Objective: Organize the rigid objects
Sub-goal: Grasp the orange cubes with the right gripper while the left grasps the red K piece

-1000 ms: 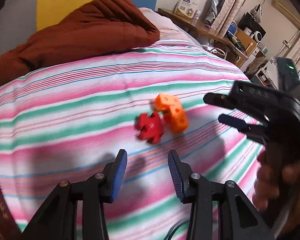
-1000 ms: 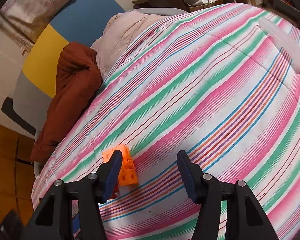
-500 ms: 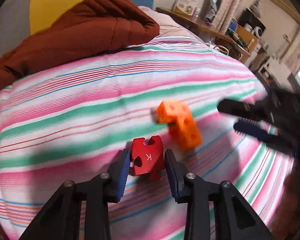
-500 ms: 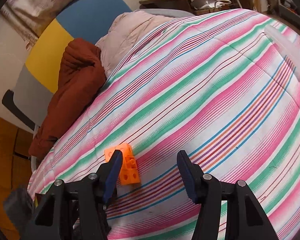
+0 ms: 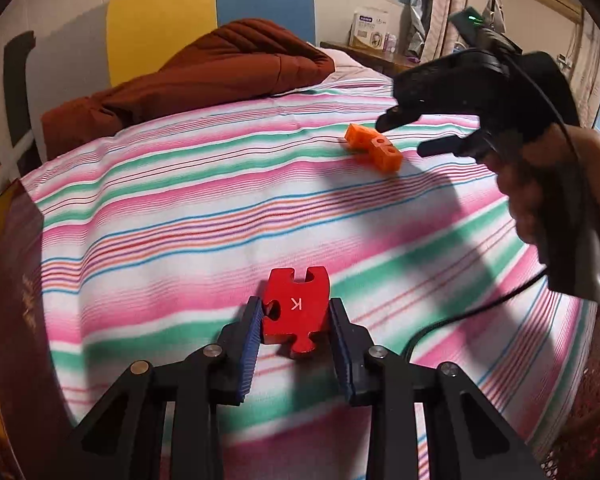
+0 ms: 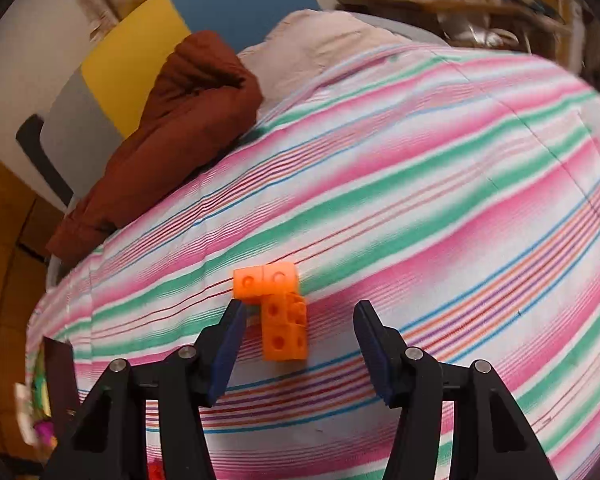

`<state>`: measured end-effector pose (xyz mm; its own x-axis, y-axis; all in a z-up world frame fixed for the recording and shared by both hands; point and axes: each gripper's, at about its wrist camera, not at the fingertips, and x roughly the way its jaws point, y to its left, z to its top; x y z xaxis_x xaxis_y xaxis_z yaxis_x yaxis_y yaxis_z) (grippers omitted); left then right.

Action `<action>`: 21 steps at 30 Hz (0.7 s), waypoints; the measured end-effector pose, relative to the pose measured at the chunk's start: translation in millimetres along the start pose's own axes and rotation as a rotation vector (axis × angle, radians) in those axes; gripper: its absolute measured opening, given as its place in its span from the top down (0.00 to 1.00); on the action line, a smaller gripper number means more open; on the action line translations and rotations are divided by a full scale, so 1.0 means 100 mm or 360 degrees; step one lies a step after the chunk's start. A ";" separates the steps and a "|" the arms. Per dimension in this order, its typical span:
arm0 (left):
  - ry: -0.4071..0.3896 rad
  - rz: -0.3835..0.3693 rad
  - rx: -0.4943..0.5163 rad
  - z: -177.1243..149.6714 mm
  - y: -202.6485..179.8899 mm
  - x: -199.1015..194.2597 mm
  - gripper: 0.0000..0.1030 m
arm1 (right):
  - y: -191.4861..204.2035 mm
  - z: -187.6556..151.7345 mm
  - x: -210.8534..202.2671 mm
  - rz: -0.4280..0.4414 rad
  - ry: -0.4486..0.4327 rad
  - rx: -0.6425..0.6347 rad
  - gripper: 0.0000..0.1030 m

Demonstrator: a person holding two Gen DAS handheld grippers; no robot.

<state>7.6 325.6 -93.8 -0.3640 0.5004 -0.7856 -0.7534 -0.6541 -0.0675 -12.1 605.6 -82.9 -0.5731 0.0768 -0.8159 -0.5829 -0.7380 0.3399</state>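
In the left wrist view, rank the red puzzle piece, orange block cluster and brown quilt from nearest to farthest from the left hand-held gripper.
1. Red puzzle piece: clamped between the fingers of the left hand-held gripper.
2. Orange block cluster: farther up the striped blanket, to the right.
3. Brown quilt: at the bed's far end, left of centre.

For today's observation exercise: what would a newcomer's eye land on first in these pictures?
First, the red K-marked puzzle piece clamped in the left gripper above the pink-and-green striped bedspread. Next, the orange L-shaped cube block lying between the fingers of the open right gripper.
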 end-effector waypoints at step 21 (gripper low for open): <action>-0.0048 0.0005 -0.0031 -0.06 0.01 -0.04 0.69 | 0.64 -0.31 0.32 0.0070 0.0191 -0.0620 0.74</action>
<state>11.8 320.0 -94.4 -0.3831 0.5151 -0.7667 -0.7414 -0.6666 -0.0774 -50.1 540.0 -101.4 -0.5079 -0.0223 -0.8611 -0.2846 -0.9392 0.1921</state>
